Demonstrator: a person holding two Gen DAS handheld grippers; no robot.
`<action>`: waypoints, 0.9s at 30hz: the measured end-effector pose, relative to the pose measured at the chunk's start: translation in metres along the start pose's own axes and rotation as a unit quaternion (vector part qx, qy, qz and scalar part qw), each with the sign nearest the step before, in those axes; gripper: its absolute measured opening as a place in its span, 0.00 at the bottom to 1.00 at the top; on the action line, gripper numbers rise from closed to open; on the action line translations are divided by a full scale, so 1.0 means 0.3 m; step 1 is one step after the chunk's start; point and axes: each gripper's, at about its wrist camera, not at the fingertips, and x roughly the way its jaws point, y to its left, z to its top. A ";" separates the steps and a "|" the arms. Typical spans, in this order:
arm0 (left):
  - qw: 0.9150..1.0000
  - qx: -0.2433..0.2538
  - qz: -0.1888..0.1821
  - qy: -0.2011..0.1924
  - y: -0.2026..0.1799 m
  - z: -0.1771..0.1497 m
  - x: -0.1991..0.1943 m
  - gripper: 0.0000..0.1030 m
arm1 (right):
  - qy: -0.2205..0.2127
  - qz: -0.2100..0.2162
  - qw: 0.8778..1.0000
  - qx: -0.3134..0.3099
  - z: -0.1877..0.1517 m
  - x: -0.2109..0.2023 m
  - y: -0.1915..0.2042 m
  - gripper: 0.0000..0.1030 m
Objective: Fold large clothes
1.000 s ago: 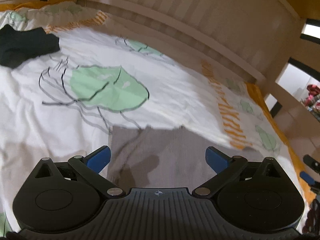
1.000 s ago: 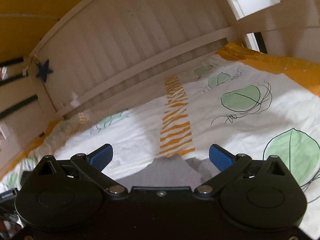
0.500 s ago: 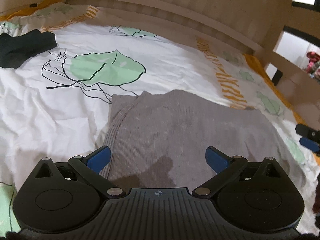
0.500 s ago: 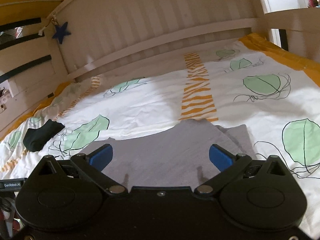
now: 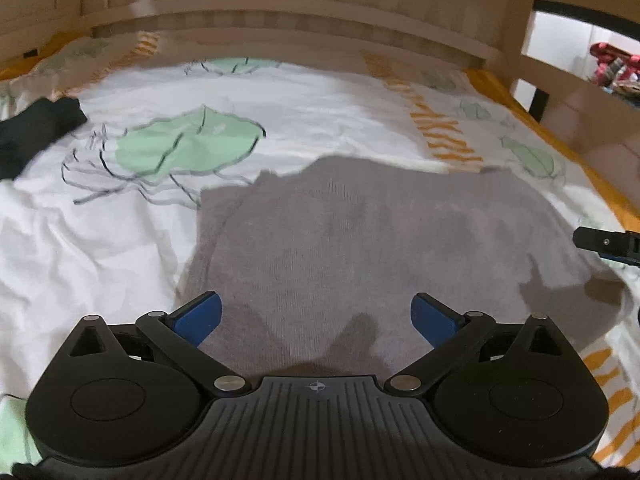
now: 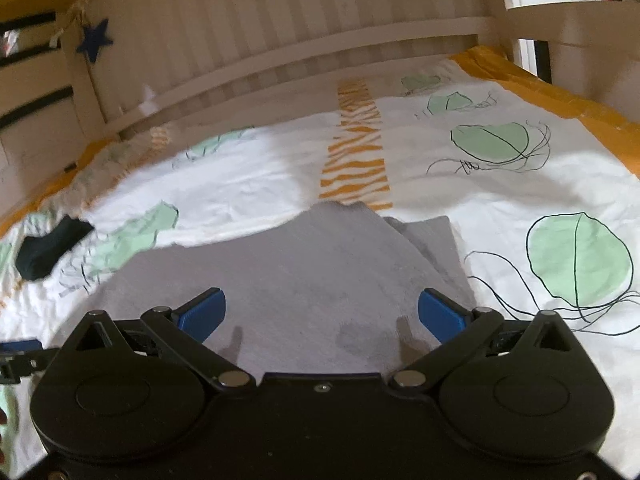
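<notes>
Matt grey knit garment point(image 5: 360, 240) on a crumpled printed cotton bedsheet point(image 5: 100, 248); painted, slatted wooden bedframe point(image 6: 280, 12).

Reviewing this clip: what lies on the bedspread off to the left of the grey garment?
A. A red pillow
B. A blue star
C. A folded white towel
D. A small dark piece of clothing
D: a small dark piece of clothing lies on the leaf-print bedspread, apart from the grey garment, in both wrist views.

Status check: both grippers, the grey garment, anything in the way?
Left gripper open, right gripper open, both empty above cloth. Grey garment lies folded flat on the bedspread. Dark garment lies apart, far left.
</notes>
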 end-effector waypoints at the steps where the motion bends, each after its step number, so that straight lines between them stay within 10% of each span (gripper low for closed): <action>1: 1.000 -0.001 0.001 0.007 0.004 -0.014 0.015 1.00 | 0.010 -0.002 1.000 -0.003 -0.009 0.010 -0.003 0.99; 9: 0.999 0.041 0.006 0.005 -0.004 -0.102 0.044 1.00 | 0.099 -0.049 0.988 -0.110 -0.123 0.083 0.028 0.99; 20: 0.994 -0.100 -0.031 -0.029 0.148 -0.123 -0.149 0.99 | 0.026 -0.021 0.999 0.043 -0.124 -0.168 -0.072 0.99; 27: 0.979 -0.195 -0.056 0.006 0.253 -0.174 -0.113 0.99 | 0.052 -0.007 0.988 0.147 -0.208 -0.177 -0.166 0.99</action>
